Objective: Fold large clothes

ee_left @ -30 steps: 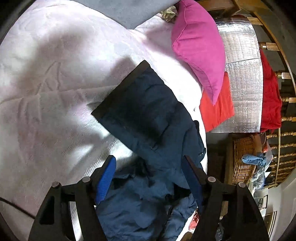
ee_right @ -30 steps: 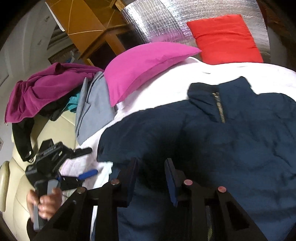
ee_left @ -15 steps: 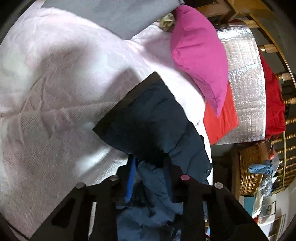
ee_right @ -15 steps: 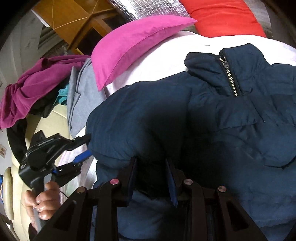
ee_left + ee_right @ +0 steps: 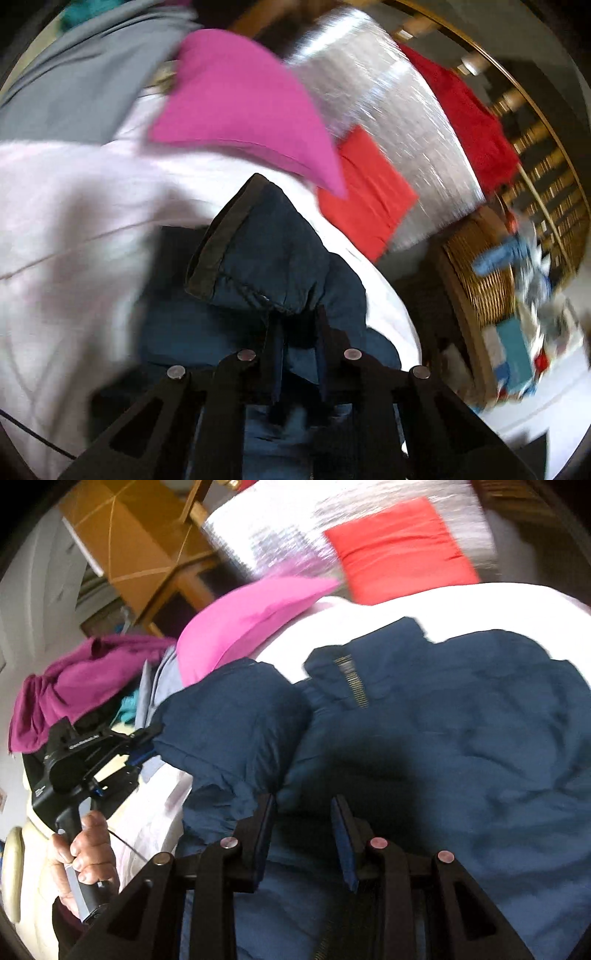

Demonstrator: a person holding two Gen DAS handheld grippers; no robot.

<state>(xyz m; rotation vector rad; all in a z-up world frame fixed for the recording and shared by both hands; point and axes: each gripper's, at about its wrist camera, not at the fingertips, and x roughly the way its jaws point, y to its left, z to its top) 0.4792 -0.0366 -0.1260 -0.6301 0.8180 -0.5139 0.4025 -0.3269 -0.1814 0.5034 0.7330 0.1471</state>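
A navy padded jacket point(image 5: 443, 738) is lying spread across a bed point(image 5: 74, 221) covered in a pale pink sheet, its collar and zip pointing toward the silver-padded headboard point(image 5: 388, 122). At the far left of the right wrist view, a purple garment point(image 5: 74, 679) is being seen heaped beside a grey one, and a hand point(image 5: 83, 853) is gripping the handle of the left tongs point(image 5: 147, 744) — these are being held at the edge of the jacket's sleeve point(image 5: 258, 251). In the left wrist view the left tongs point(image 5: 295, 354) are pinched shut on a fold of that sleeve, which is hanging lifted above the sheet, cuff uppermost. A pink pillow point(image 5: 240, 103) and a red cushion point(image 5: 365, 188) are lying behind it. To the right, the right tongs point(image 5: 303, 834) are being held narrowly parted over the jacket's body — whether fabric is being gripped cannot be told. A wicker basket point(image 5: 480, 280) is standing beyond the bed.
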